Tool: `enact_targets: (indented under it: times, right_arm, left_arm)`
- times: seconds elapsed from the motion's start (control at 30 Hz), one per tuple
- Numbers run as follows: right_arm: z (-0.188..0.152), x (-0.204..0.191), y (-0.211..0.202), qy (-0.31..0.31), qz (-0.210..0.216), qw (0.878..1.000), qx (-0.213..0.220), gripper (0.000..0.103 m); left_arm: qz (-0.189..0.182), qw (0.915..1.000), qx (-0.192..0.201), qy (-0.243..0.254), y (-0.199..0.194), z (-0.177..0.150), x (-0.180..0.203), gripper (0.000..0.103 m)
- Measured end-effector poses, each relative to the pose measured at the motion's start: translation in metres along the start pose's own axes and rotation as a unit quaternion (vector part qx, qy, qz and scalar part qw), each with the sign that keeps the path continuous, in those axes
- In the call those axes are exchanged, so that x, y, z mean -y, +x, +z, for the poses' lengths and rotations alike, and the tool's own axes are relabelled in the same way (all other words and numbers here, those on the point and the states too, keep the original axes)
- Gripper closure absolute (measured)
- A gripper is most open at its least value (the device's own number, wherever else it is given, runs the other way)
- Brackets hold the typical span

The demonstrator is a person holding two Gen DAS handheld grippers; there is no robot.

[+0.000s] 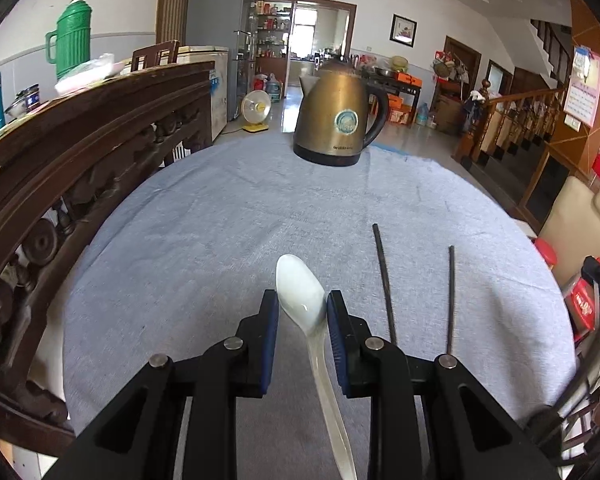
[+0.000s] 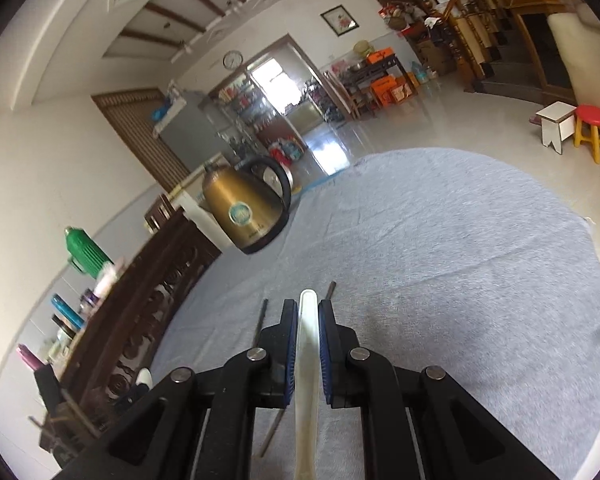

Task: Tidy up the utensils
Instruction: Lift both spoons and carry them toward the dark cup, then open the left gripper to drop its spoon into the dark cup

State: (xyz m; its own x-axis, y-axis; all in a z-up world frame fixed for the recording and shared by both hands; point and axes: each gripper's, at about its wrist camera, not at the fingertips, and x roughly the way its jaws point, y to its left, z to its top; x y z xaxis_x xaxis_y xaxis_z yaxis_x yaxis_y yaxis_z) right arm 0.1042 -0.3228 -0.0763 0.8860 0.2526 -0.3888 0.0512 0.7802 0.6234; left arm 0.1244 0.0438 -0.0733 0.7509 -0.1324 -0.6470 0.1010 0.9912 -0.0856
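Your left gripper [image 1: 302, 306] has a white spoon [image 1: 300, 292] between its blue pads [image 1: 271, 320], bowl end poking out ahead of the fingertips, the pale handle trailing back under the gripper. The right pad sits against the bowl's edge and the left is close on the other side, so you are holding that spoon, clamped across the neck of the bowl. It hangs over the grey cloth [image 1: 220, 220], on your side of the brass kettle [image 1: 336, 120] and well short of it.

Your right gripper [image 2: 308, 308] is pinched down on a second white spoon [image 2: 306, 340], this one turned on edge, so only a thin white strip shows between the pads, its tip reaching just past the fingertips. This view is rolled over, with the kettle [image 2: 246, 208] far off to the upper left.

Two dark chopsticks [image 1: 384, 280] lie flat on the cloth, nearer you than the kettle and to its right in the left view, side by side but apart, both pointing roughly toward it. From the right gripper they [image 2: 260, 324] show on either side of its fingers.
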Motion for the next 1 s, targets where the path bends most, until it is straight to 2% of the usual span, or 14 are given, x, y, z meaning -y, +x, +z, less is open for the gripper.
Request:
enact_targets:
  times: [0.23, 0.4, 0.63, 0.83, 1.0]
  right_arm:
    - [0.005, -0.025, -0.063, -0.012, 0.045, 0.996, 0.078, 0.092]
    - [0.004, -0.051, -0.088, -0.026, 0.080, 0.991, 0.101, 0.092]
    - [-0.015, -0.092, -0.087, -0.068, 0.108, 0.988, 0.081, 0.092]
    - [-0.039, -0.113, -0.079, -0.095, 0.119, 0.987, 0.057, 0.092]
    - [-0.054, -0.118, -0.062, -0.100, 0.118, 0.987, 0.046, 0.092]
  left_arm:
    - [-0.012, 0.9986, 0.041, -0.030, -0.053, 0.002, -0.007, 0.077]
    - [-0.026, 0.9958, 0.078, -0.041, -0.093, 0.005, -0.009, 0.077]
    - [-0.056, 0.9915, 0.116, -0.023, -0.137, 0.001, 0.010, 0.077]
    - [-0.085, 0.9871, 0.135, 0.010, -0.151, -0.007, 0.036, 0.077]
    - [-0.119, 0.9834, 0.137, 0.010, -0.153, -0.005, 0.049, 0.077]
